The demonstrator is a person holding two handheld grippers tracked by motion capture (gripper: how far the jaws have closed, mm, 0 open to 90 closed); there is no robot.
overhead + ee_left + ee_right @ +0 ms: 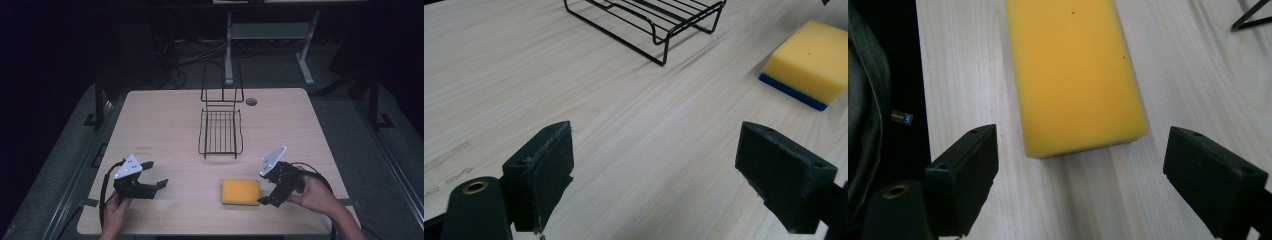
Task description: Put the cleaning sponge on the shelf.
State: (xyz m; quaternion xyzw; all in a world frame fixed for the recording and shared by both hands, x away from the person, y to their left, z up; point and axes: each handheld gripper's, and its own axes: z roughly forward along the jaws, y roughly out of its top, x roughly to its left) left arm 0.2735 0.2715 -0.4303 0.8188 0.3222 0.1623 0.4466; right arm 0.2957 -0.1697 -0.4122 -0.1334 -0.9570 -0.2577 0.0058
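A yellow sponge (240, 192) with a blue underside lies flat near the table's front edge, right of centre. My right gripper (267, 189) is open just to its right, jaws pointed at it. In the right gripper view the sponge (1075, 75) lies just ahead of the open gripper (1080, 150), with its near end in line with the gap. My left gripper (156, 174) is open at the front left, over bare wood. In the left gripper view the gripper (654, 145) holds nothing, and the sponge (811, 62) lies far off at the upper right.
A black wire rack (220, 131) stands in the middle of the wooden table (165, 120), its tall end at the back; its near end (659, 20) is ahead of the left gripper. A round cable hole (251, 101) is at the back. The table's front edge lies close behind both hands.
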